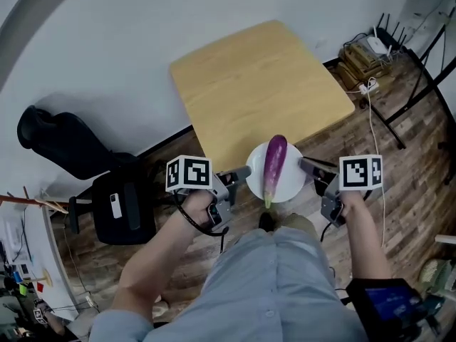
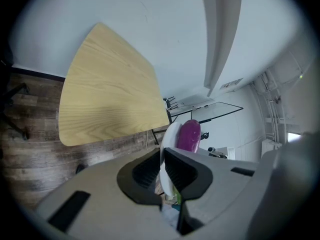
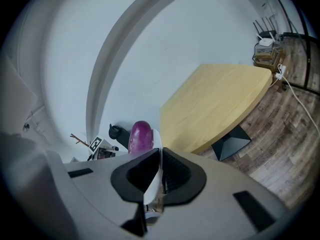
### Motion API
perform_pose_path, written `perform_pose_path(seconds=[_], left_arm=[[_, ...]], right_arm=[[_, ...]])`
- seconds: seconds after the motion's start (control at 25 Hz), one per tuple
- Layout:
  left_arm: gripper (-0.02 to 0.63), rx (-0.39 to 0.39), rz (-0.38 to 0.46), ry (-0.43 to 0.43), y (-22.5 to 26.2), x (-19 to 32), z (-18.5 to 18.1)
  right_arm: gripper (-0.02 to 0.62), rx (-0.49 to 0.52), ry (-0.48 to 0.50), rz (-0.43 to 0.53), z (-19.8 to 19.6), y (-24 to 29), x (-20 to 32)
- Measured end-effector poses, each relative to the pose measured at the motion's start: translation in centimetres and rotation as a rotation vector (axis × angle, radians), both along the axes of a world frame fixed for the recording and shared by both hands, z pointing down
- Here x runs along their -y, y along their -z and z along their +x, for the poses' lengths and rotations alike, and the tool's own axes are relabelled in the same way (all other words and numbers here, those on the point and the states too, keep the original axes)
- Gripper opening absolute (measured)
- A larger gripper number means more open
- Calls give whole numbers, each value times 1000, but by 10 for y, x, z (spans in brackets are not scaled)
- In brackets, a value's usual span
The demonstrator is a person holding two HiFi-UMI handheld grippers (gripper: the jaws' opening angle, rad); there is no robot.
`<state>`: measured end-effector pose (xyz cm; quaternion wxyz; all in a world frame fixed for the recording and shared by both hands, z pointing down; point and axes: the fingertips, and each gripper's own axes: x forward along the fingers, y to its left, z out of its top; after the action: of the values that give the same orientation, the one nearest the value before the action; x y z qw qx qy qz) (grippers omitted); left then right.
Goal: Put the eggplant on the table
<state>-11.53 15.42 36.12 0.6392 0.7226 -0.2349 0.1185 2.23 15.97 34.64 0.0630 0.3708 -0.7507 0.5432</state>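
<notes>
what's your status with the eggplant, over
Left tool, right tool both shut on plate rim. Eggplant lying on plate, held at near edge of table, not set down. Nothing seen in the way.

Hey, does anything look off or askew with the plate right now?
Nothing spilled or damaged. The eggplant spans the white plate, ends reaching its rim; left gripper and right gripper clamp opposite edges.

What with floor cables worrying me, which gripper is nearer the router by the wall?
Right. The right gripper, clamped on the right rim of the plate, sits on the side of the router; the left gripper, on the opposite rim, is farther.
</notes>
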Motion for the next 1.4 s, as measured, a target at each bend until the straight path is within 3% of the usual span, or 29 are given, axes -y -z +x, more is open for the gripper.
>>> perform_pose_path(seconds=[0.68,1.16,1.4], left_arm=[[35,17,-27,49,-16,97,29],[35,19,-59,183,-20,183,70],[35,16,-49,231,-19,204,77]], right_arm=[[18,30,46,-32,27,-8,103],[15,58,167,-44,64,-7,210],[15,34,213,-41,71,-5,236]])
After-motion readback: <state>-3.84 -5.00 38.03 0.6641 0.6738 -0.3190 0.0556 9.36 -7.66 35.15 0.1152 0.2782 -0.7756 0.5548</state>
